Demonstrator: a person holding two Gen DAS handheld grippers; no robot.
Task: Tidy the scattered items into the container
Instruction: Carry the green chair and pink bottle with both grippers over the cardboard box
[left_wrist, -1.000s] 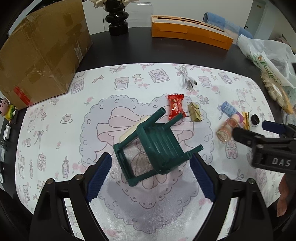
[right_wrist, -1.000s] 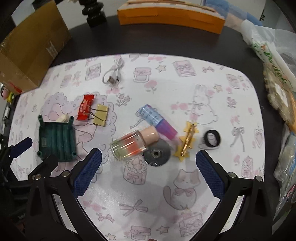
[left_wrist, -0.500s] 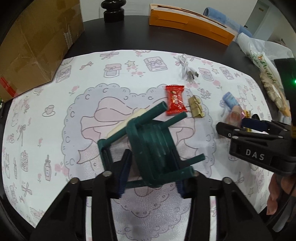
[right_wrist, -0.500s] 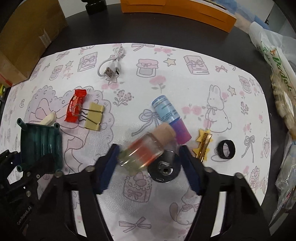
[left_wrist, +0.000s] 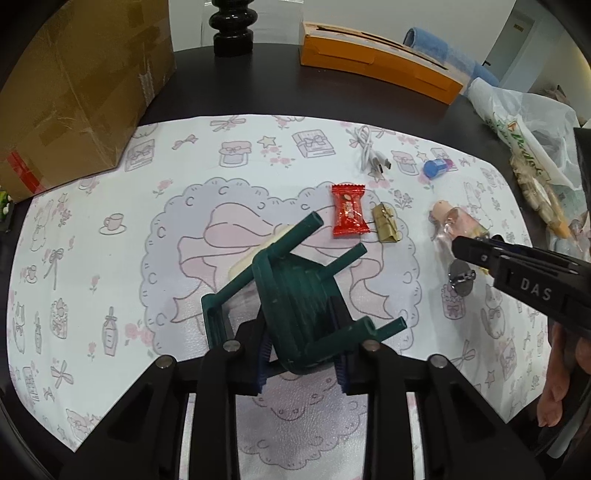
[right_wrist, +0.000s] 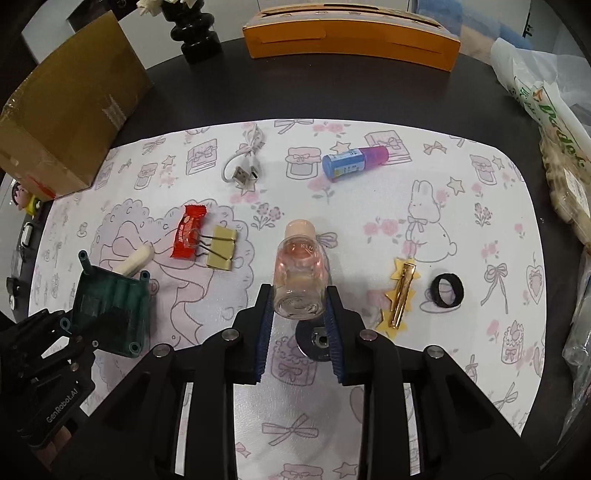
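left wrist view: the left gripper (left_wrist: 301, 354) pinches a dark green toy chair (left_wrist: 295, 295), its blue pads pressed against the ribbed seat, the four tube legs pointing up and away over the patterned mat (left_wrist: 110, 229). a cream-coloured piece (left_wrist: 255, 254) lies just behind the chair. right wrist view: the right gripper (right_wrist: 299, 321) is clamped on a clear bottle (right_wrist: 300, 280) with pinkish liquid and a peach cap, the cap pointing away from the camera. below the bottle a grey metal disc (right_wrist: 317, 341) rests on the mat. farther out lie a red candy wrapper (right_wrist: 188, 230) touching a yellow binder clip (right_wrist: 221, 248), a white usb cable (right_wrist: 245, 162), a blue and purple tube (right_wrist: 354, 162), a gold hair clip (right_wrist: 402, 295) and a black ring (right_wrist: 447, 290). a cardboard box (right_wrist: 70, 122) stands at the mat's left edge.
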